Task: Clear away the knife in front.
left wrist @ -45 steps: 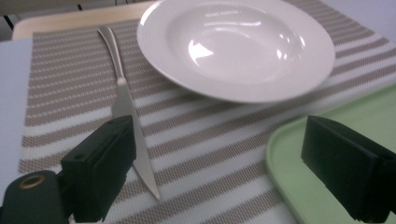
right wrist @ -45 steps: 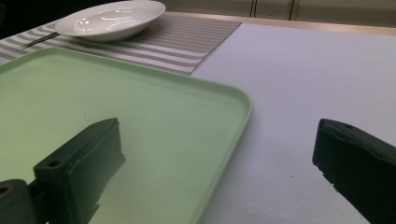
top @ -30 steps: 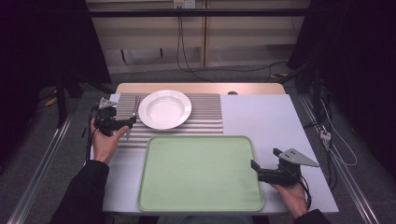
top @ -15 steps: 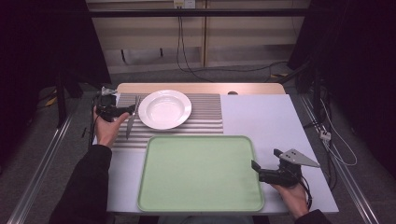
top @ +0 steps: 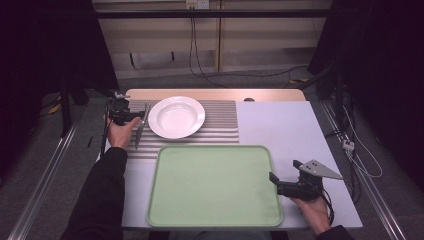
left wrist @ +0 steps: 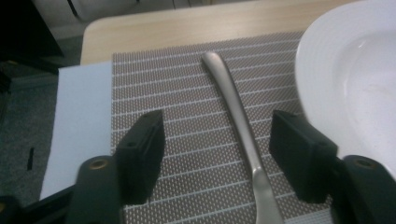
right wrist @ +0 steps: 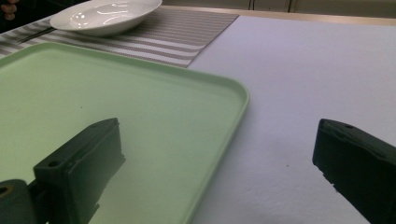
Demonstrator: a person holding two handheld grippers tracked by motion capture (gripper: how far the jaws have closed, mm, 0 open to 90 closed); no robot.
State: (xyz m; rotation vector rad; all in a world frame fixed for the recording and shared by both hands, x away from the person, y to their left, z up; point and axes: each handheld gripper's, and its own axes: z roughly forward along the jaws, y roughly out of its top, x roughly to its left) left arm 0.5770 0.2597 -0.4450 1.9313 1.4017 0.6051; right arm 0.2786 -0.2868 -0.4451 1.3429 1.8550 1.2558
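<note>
A silver utensil [top: 140, 127] lies on the striped placemat [top: 220, 125] just left of the white plate [top: 176, 116]. My left gripper [top: 135, 118] is low over it. In the left gripper view the utensil's handle [left wrist: 236, 112] runs between the two jaws of the left gripper [left wrist: 217, 119], which have just been closing but stand apart from it on both sides, so the gripper is open. The plate [left wrist: 355, 70] is at the right there. My right gripper [top: 284, 171] rests open at the right rim of the green tray [top: 215, 185], one jaw over the tray [right wrist: 140, 107].
The grey-white table top [top: 290, 125] spreads to the right of the placemat. A wooden strip [top: 215, 94] runs along the far edge. Beyond the tray, the right gripper [right wrist: 218, 126] view shows the plate [right wrist: 105, 14] on the placemat [right wrist: 187, 32].
My left hand has moved away from the person, along the utensil and lower, and its jaws have narrowed around the handle. The right gripper has stayed put.
</note>
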